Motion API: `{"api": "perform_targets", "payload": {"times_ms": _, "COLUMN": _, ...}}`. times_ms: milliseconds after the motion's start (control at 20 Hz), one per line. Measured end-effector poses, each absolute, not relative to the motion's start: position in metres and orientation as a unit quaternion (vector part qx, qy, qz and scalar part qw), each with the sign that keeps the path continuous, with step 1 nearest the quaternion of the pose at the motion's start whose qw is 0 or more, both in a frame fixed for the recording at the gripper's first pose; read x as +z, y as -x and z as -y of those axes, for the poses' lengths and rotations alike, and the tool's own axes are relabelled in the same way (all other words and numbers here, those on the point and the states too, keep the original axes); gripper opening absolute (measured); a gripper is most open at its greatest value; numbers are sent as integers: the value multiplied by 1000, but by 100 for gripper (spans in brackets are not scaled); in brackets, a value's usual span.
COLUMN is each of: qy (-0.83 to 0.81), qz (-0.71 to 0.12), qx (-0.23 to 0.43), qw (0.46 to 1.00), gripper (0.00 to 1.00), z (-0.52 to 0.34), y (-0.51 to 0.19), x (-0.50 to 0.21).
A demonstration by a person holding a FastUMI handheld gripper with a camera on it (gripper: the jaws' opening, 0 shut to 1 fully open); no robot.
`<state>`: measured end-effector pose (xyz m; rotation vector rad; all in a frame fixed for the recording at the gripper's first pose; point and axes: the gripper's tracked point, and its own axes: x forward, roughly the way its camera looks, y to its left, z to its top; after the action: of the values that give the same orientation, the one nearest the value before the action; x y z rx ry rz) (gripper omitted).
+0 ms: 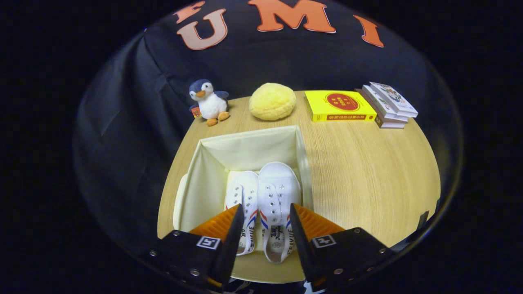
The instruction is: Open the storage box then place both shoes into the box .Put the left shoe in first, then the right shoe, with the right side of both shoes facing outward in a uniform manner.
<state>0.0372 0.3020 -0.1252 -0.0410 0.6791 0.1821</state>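
A cream fabric storage box [245, 138] stands open on the wooden table [367, 179]. Two white canvas shoes lie side by side in it, toes pointing away from me. The left-hand shoe [244, 192] is partly covered by my left finger [232, 232]. The right-hand shoe [278, 192] lies between the fingers, its heel nearest me. My gripper [264, 209] hangs above the box's near end, open, with a gap between each finger and the shoe. The right finger [300, 237] stands by that shoe's right side. A cream flap [179, 204] hangs outside the box's left wall.
At the table's far edge sit a plush penguin [208, 102], a round yellow cushion [272, 101], a yellow book [339, 106] and a small stack of books [388, 105]. Bare tabletop stretches to the right of the box.
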Motion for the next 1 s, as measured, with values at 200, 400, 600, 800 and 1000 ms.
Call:
{"api": "perform_targets", "payload": {"times_ms": 200, "qy": 21, "qz": -290, "qx": 93, "qw": 952, "gripper": 99, "z": -281, "y": -37, "x": -85}}
{"api": "perform_targets", "payload": {"times_ms": 400, "qy": 16, "qz": -252, "qx": 84, "qw": 964, "gripper": 99, "z": -244, "y": -37, "x": -50}}
{"api": "perform_targets", "payload": {"times_ms": 600, "qy": 20, "qz": -209, "qx": 67, "qw": 976, "gripper": 99, "z": -200, "y": -38, "x": -16}}
{"api": "perform_targets", "payload": {"times_ms": 800, "qy": 30, "qz": -159, "qx": 54, "qw": 985, "gripper": 99, "z": -157, "y": -41, "x": 19}}
{"api": "perform_targets", "payload": {"times_ms": 1000, "qy": 19, "qz": -119, "qx": 45, "qw": 992, "gripper": 99, "z": -118, "y": -42, "x": 46}}
